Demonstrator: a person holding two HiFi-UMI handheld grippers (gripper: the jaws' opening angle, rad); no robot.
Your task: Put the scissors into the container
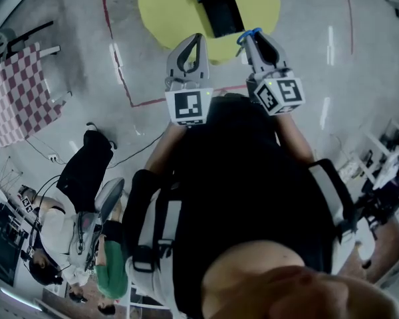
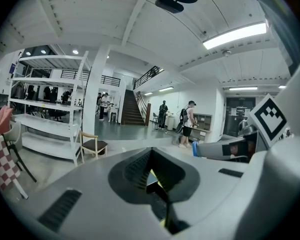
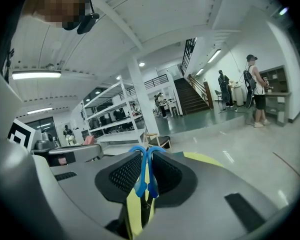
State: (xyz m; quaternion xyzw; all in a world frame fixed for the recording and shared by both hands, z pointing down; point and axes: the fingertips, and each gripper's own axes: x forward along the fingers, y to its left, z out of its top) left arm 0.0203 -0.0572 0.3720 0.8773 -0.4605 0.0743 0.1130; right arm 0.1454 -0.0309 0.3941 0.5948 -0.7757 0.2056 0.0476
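Observation:
In the head view both grippers are held up in front of my chest, over the near rim of a round yellow table (image 1: 163, 12). A dark box-like container (image 1: 221, 5) stands on that table, just beyond the jaws. My right gripper (image 1: 254, 37) is shut on the scissors (image 1: 247, 36); only their blue handles show past the fingertips. The right gripper view shows the two blue handle loops (image 3: 142, 174) pinched together between the jaws of the right gripper (image 3: 146, 156), blades hidden. My left gripper (image 1: 197, 40) is shut with nothing in it; its jaws (image 2: 153, 176) meet in the left gripper view.
A table with a red-and-white checkered cloth (image 1: 16, 95) stands at the left. Red tape lines (image 1: 123, 78) cross the grey floor. Seated people and gear (image 1: 80, 198) are at the lower left. White shelving (image 2: 50, 109), a chair (image 2: 92, 146) and standing people (image 3: 257, 91) are farther off.

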